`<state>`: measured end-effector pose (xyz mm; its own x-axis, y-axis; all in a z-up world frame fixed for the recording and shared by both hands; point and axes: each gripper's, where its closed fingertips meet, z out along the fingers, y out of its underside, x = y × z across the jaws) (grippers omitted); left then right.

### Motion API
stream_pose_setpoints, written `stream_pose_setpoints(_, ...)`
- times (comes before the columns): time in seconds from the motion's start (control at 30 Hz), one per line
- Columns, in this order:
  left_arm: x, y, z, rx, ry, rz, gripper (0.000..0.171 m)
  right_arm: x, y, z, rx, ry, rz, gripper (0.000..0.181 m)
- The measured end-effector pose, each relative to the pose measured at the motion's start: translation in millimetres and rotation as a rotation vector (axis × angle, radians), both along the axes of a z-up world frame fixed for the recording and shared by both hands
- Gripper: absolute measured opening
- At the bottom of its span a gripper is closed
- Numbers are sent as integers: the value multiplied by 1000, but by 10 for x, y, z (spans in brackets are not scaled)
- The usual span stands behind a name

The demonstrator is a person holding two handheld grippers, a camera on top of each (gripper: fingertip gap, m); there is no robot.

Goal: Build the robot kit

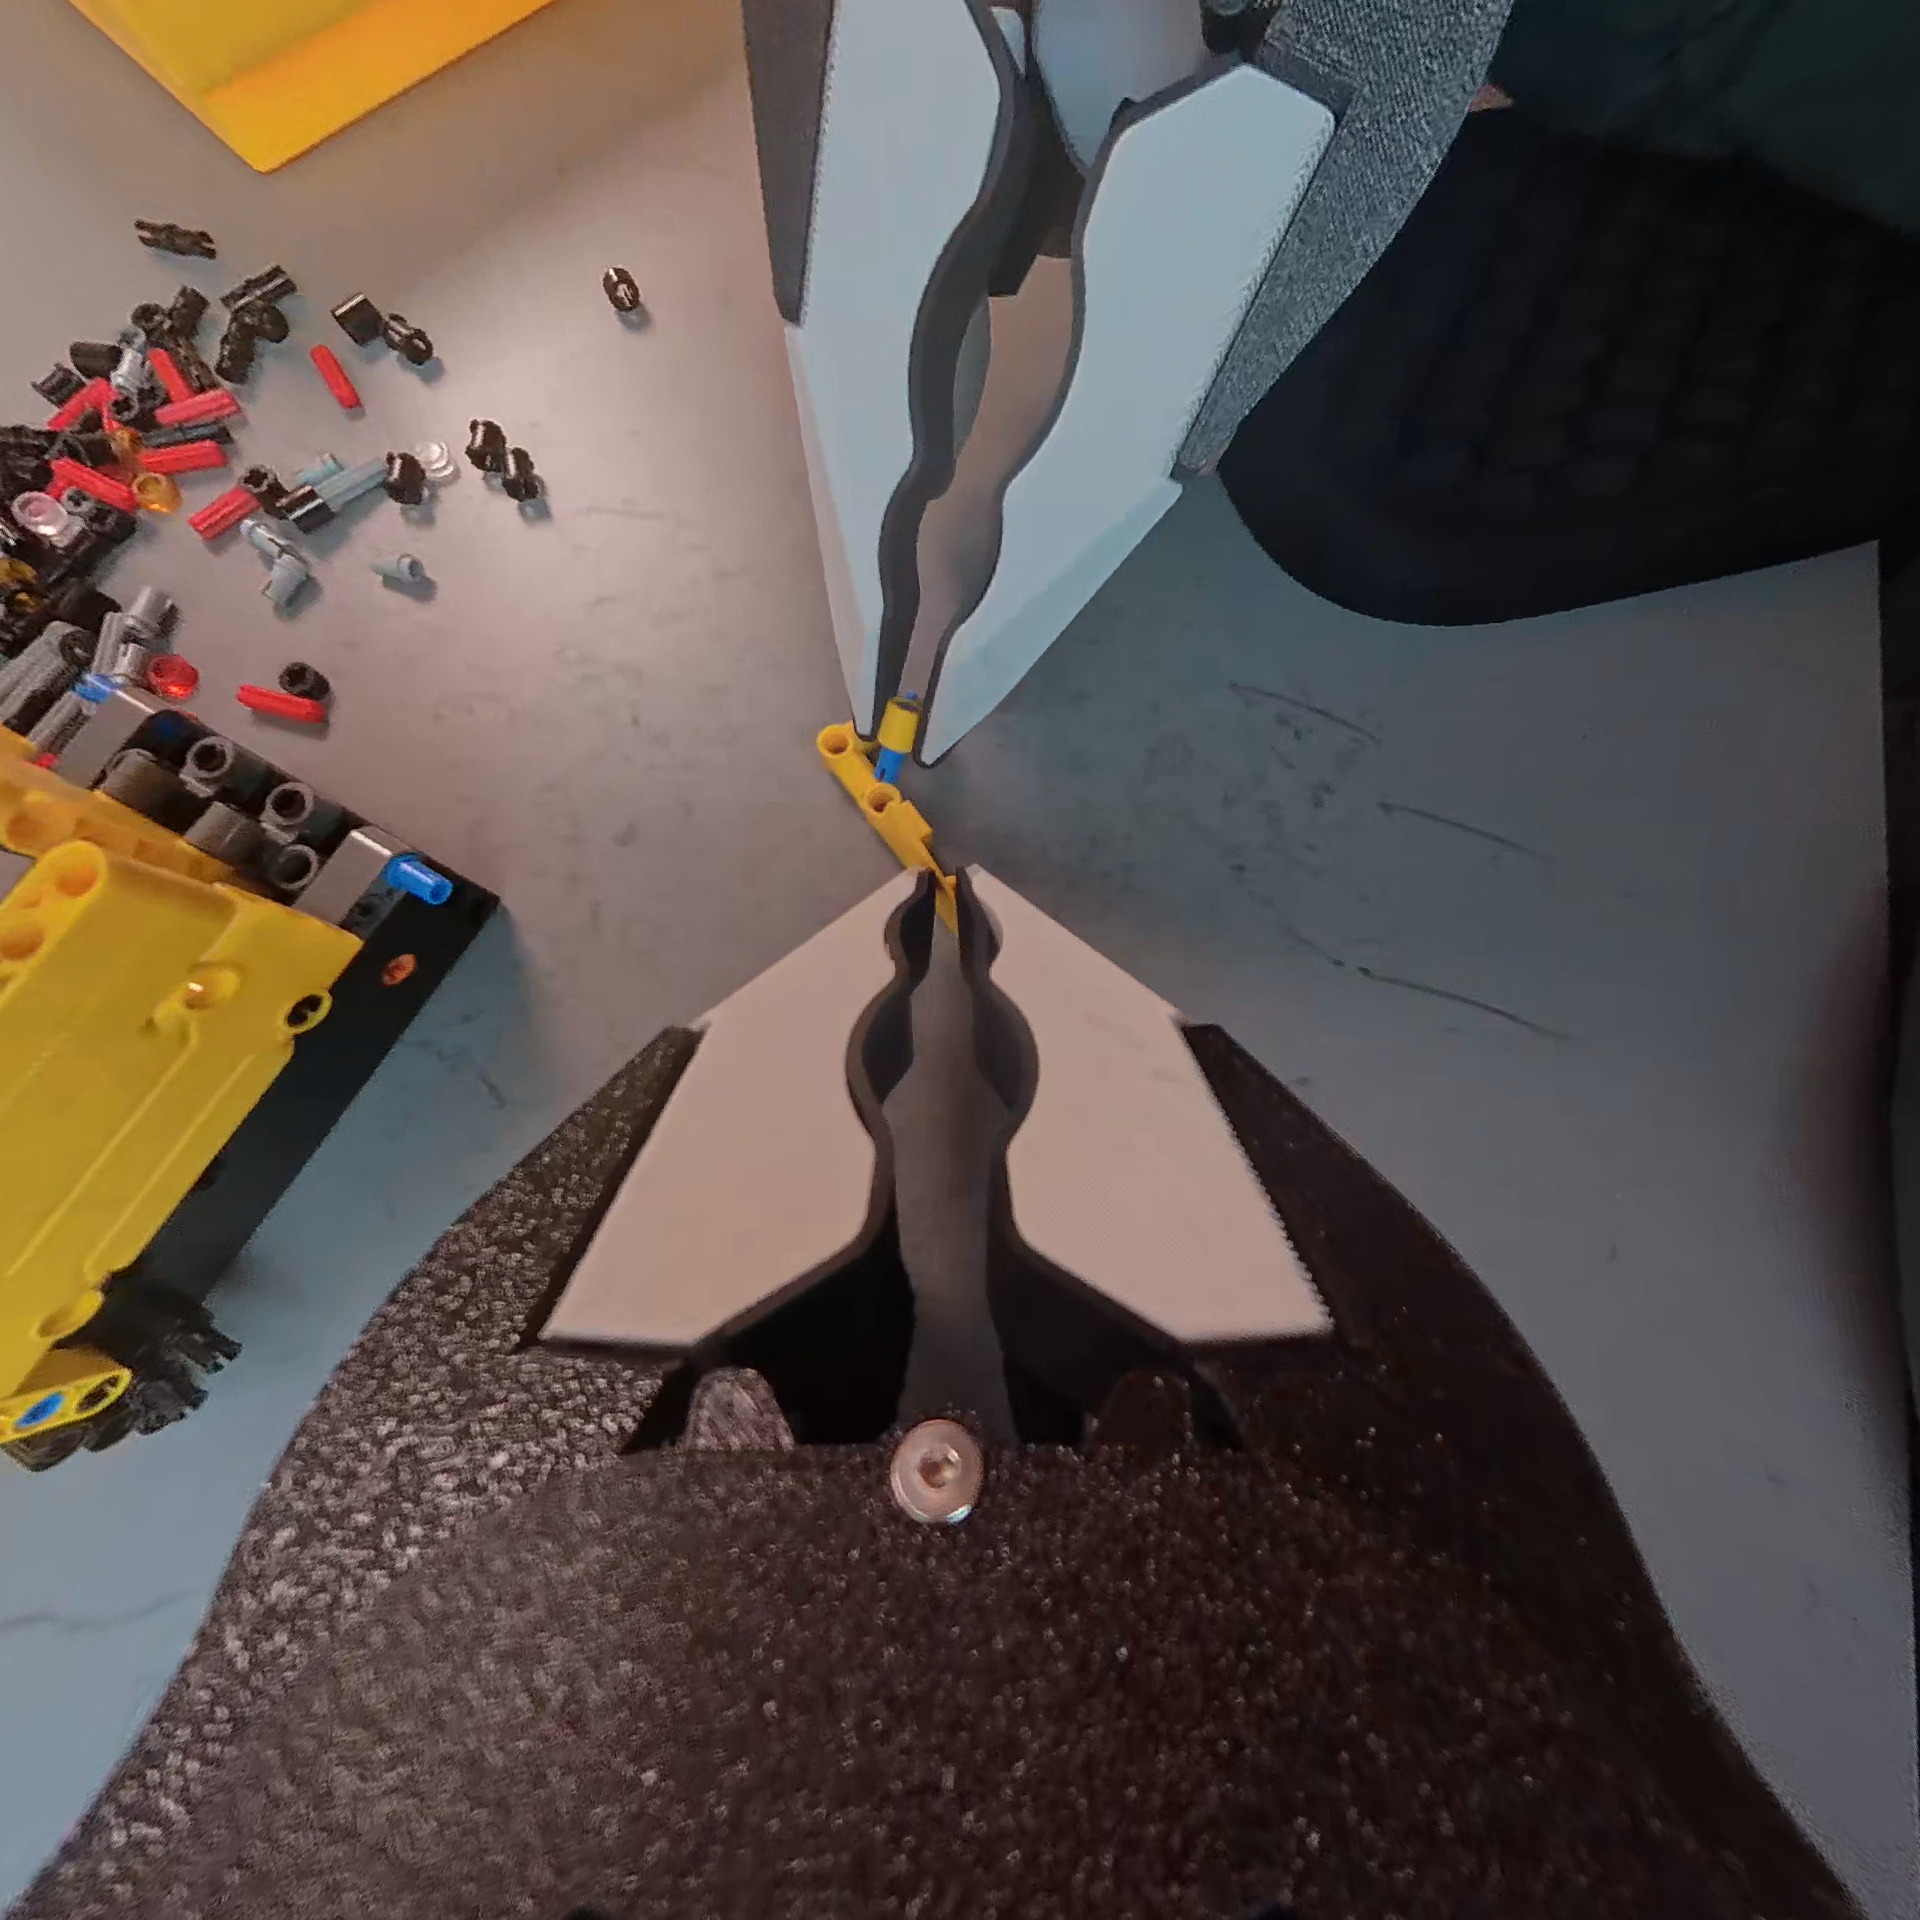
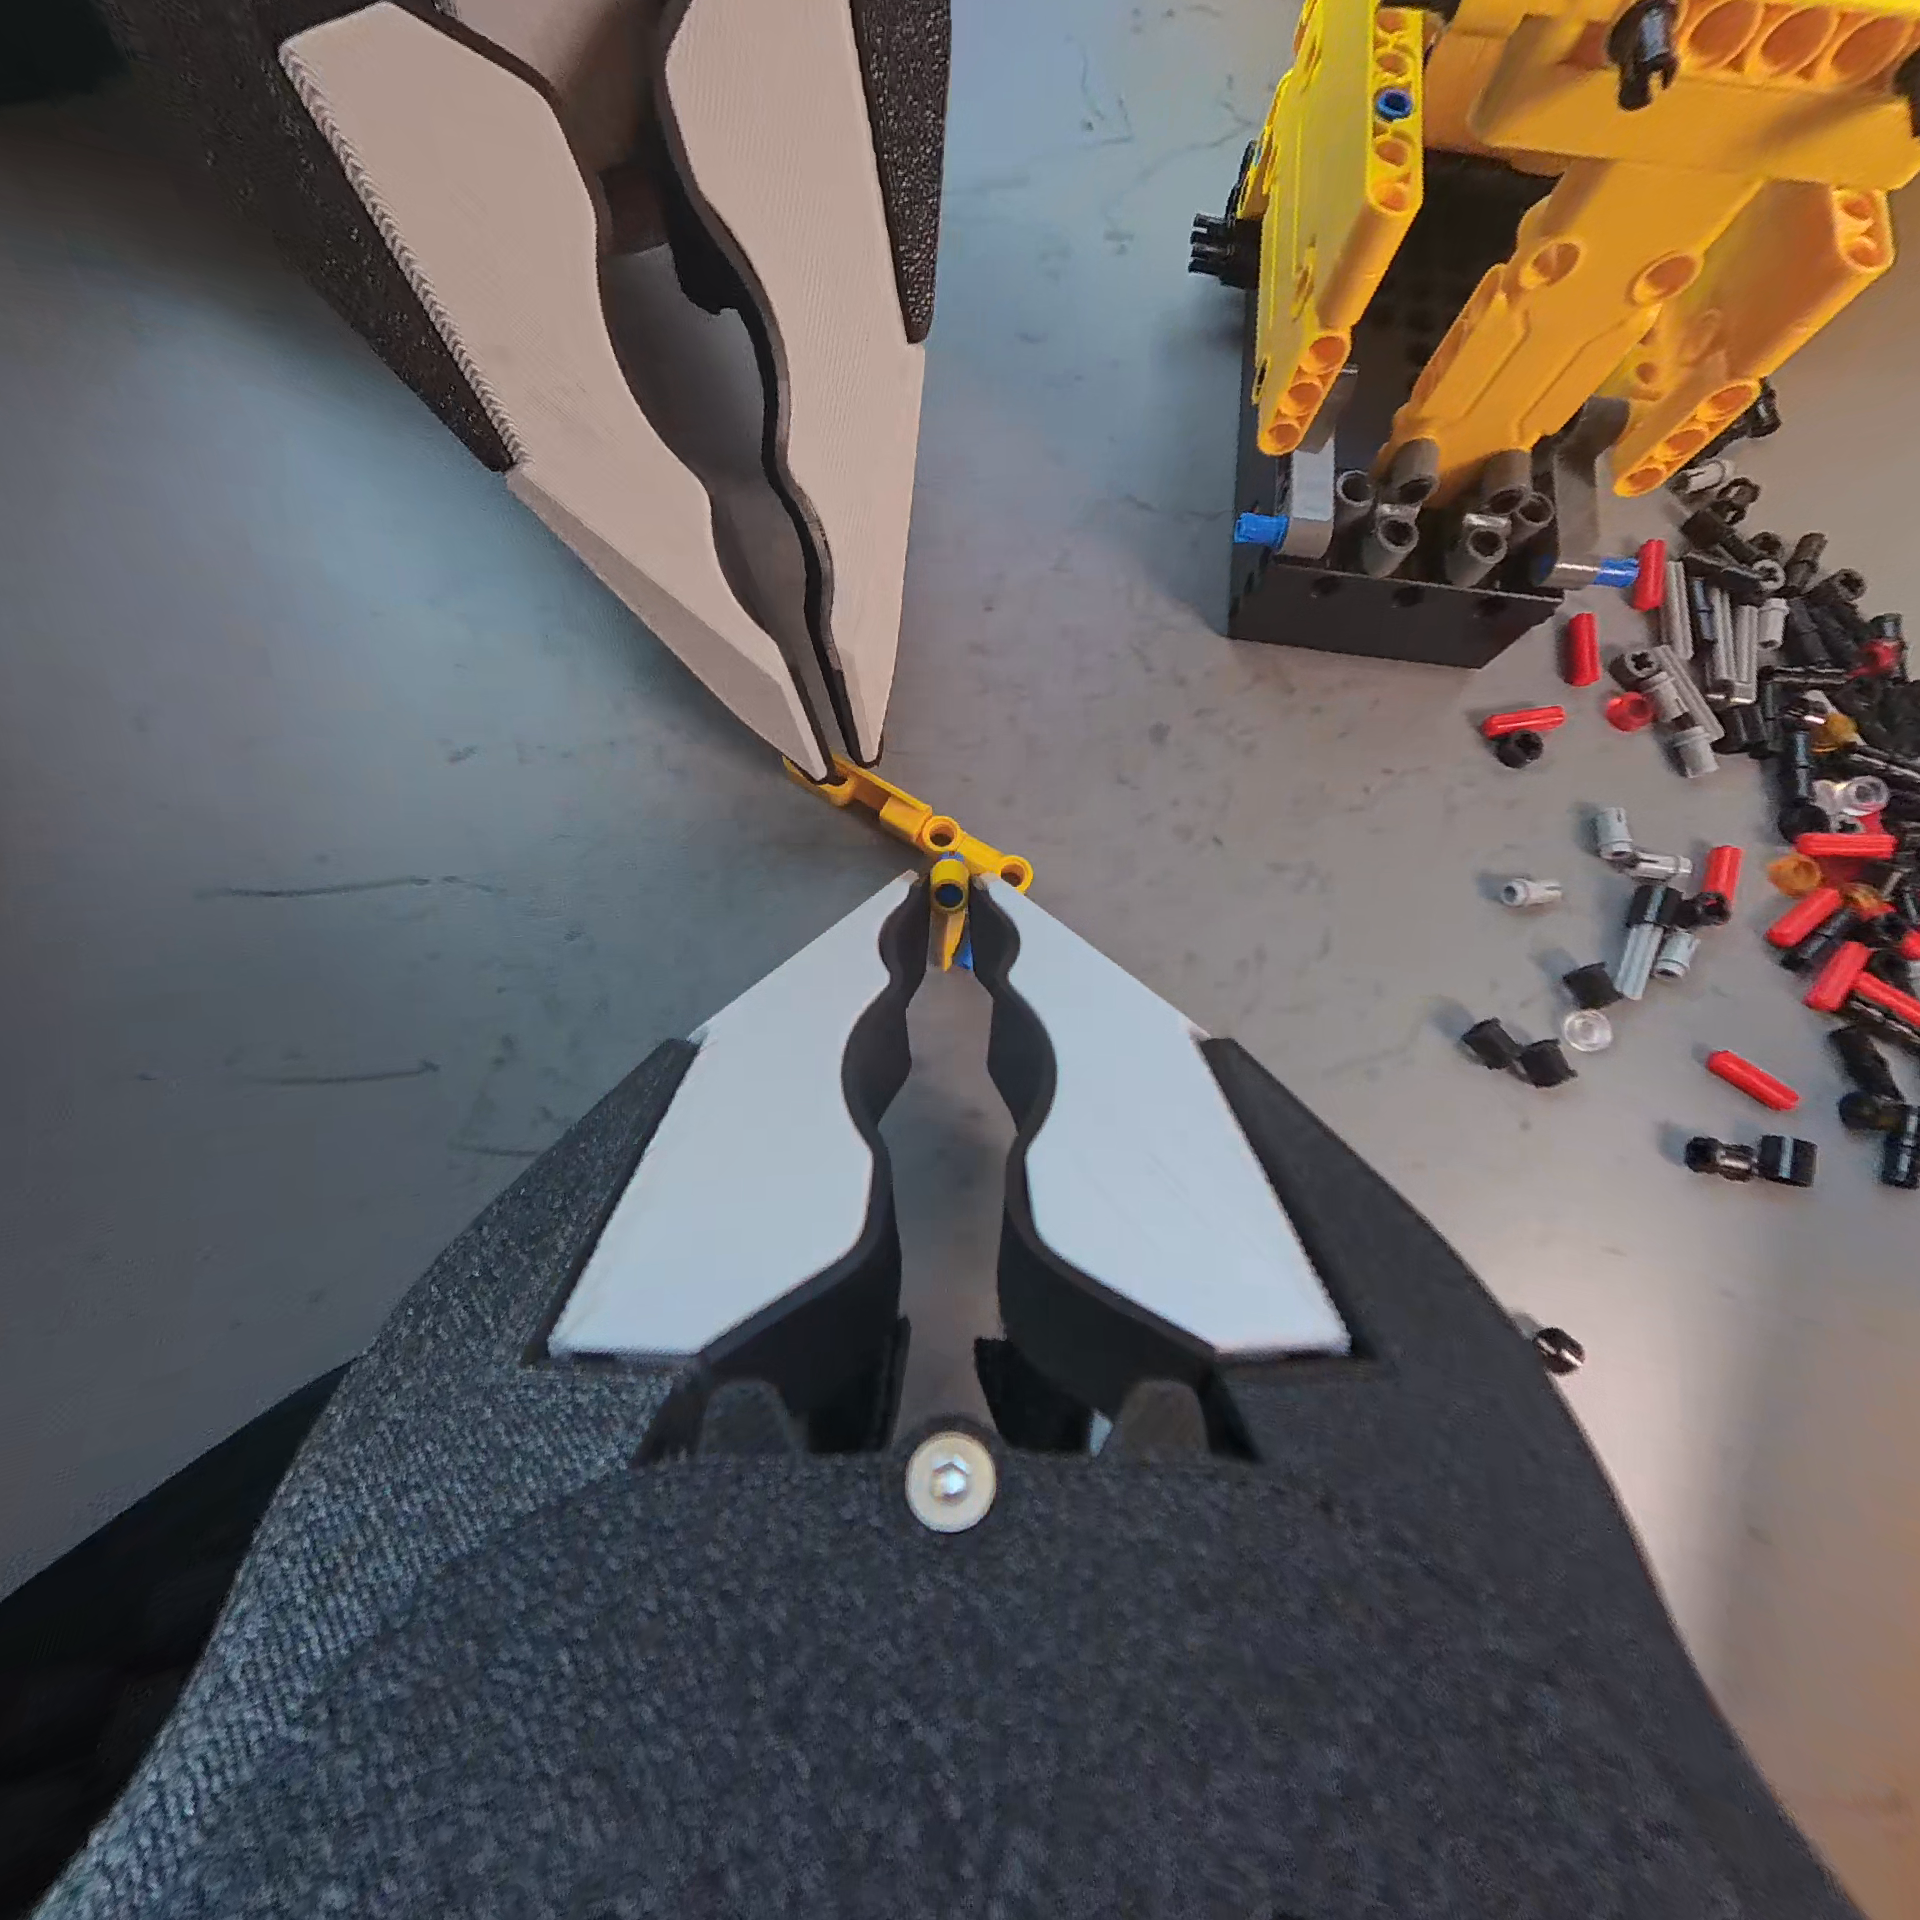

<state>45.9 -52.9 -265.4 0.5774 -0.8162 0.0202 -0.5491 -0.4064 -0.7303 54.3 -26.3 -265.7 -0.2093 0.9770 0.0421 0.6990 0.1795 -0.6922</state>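
We held a small yellow beam (image 1: 883, 805) between the two tools, lifted clear of the grey table (image 1: 1455, 935) as far as we could judge. Our left gripper (image 1: 940, 883) was closed down to a sliver on one end of that beam, so the beam's long axis ran straight out from its tips toward the other tool. At the far end our right gripper (image 2: 948, 904) was nearly closed on a short yellow and blue pin (image 2: 948, 904), the narrow gap between its fingers taken up by the pin alone. The pin stood crosswise to the beam and its head sat against the beam near the end holes; whether it was already seated in a hole we could not tell. The two tools faced each other tip to tip, with the beam bridging them and the pin on the right gripper's side. Farther out, on the left gripper's left and the right gripper's right, stood a partly built yellow and black model (image 2: 1507, 343), with a blue pin (image 1: 421, 878) sticking out of its dark base. Beyond it lay a loose scatter of red, black and grey pieces (image 2: 1766, 831). A yellow tray (image 1: 312, 73) sat near the table's far corner.
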Motion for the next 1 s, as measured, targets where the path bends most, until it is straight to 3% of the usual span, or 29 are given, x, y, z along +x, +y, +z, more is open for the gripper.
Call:
stream_pose_setpoints(0.43, -127, 79, 35, 256, 226, 11, 0, 36, -118, -23, -26, -27, 38, 7)
stream_pose_setpoints(0.5, -134, 80, 49, 289, 250, 8, 0, 35, -152, -15, -35, -23, 50, 16)
stream_pose_setpoints(0.7, -240, 151, 256, 429, 274, 41, 0, -10, -83, 373, -193, 152, -11, 19)
stream_pose_setpoints(0.87, -218, 141, 495, 569, 253, 34, 0, -110, 136, 420, -30, 226, -79, 34)
stream_pose_setpoints(0.93, -174, 120, 554, 618, 258, 14, 0, -167, 62, 425, -4, 249, -42, 15)
stream_pose_setpoints(1.0, -138, 86, 552, 616, 236, -11, 0, -169, 76, 446, 84, 265, -17, 13)
